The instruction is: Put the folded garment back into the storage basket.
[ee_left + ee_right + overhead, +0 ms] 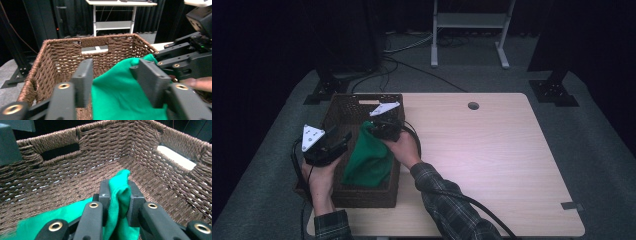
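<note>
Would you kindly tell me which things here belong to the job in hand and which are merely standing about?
In the job:
- green cloth, pinched in the right gripper
- wicker basket, the cloth hanging into it
- left gripper, jaws apart around the cloth

Standing about:
- wooden table
- white stand behind

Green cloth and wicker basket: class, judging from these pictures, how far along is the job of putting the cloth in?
Done: most of the green cloth already lies inside the basket. In hand: the right gripper pinches a fold of it above the basket floor, while the left gripper stands open with cloth between its jaws, unpressed. Left: probably release the fold and draw both grippers out.
</note>
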`<state>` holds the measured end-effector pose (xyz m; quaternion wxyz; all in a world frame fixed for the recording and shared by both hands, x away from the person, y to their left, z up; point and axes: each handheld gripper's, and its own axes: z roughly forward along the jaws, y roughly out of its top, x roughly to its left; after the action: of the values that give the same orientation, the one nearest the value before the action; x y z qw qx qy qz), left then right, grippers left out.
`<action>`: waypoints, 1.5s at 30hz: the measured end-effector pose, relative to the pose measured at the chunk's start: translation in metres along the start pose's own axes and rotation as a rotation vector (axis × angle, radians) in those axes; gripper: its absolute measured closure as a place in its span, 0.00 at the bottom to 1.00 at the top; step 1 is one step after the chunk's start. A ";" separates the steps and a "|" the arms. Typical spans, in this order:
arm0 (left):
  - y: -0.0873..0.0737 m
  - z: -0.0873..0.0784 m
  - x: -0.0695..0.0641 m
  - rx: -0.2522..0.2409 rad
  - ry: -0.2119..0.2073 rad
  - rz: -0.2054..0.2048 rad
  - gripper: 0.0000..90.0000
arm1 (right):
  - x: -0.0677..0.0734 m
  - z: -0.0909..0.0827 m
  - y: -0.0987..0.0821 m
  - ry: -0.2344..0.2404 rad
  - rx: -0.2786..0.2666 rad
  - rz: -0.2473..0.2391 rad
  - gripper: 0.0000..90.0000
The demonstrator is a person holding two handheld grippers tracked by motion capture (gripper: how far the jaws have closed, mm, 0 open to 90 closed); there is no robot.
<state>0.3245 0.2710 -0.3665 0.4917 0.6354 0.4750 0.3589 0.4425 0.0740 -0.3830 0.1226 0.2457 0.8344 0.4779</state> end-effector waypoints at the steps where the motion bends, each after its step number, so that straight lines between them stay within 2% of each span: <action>1: 0.000 0.000 0.000 -0.001 0.004 -0.001 0.43 | 0.000 0.000 0.000 0.004 -0.001 0.001 0.88; 7: 0.001 0.000 0.000 -0.025 0.028 -0.009 0.22 | -0.001 0.000 0.000 0.004 -0.003 -0.001 0.88; 10: 0.001 0.000 0.001 -0.025 0.020 -0.019 0.10 | -0.001 0.000 0.000 0.009 -0.005 -0.004 0.88; 13: 0.002 0.000 0.002 -0.032 0.029 -0.026 0.02 | -0.001 0.000 0.000 0.017 -0.005 -0.014 0.88; 20: 0.002 -0.001 0.002 -0.034 0.044 -0.025 0.02 | 0.002 -0.002 0.002 0.030 -0.020 -0.084 0.88; 24: 0.002 0.000 0.001 -0.032 0.046 -0.024 0.02 | -0.005 -0.001 0.007 0.026 -0.020 -0.085 0.88; 27: 0.002 0.000 0.001 -0.031 0.046 -0.022 0.02 | -0.017 0.005 0.012 0.002 0.008 -0.067 0.86; 28: 0.002 0.000 0.001 -0.031 0.046 -0.020 0.02 | -0.021 0.007 0.013 -0.010 0.013 -0.073 0.84; 29: 0.002 0.000 0.001 -0.031 0.045 -0.019 0.02 | -0.024 0.009 0.013 -0.025 0.021 -0.076 0.77; 30: 0.002 0.000 0.001 -0.031 0.047 -0.018 0.02 | -0.029 0.012 0.013 -0.045 0.044 -0.058 0.63; 31: 0.002 0.000 0.001 -0.031 0.047 -0.015 0.02 | -0.033 0.012 0.013 -0.051 0.050 -0.035 0.54; 34: 0.002 0.000 0.000 -0.033 0.049 -0.008 0.02 | -0.041 0.006 0.012 -0.056 0.011 0.003 0.32; 35: 0.002 0.001 0.000 -0.034 0.049 -0.005 0.02 | -0.043 0.004 0.012 -0.041 0.007 0.009 0.25; 37: 0.002 0.001 -0.001 -0.035 0.048 -0.001 0.02 | -0.045 -0.002 0.011 -0.046 -0.018 0.019 0.20; 40: 0.002 0.001 -0.001 -0.032 0.051 0.003 0.02 | -0.047 -0.009 0.009 -0.069 -0.039 0.011 0.04; 45: 0.002 0.003 -0.002 -0.025 0.057 0.015 0.02 | -0.053 -0.032 0.002 -0.075 -0.050 0.008 0.00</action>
<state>0.3269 0.2678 -0.3658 0.4831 0.6222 0.4798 0.3863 0.4737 0.0235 -0.3667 0.1580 0.2639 0.8160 0.4895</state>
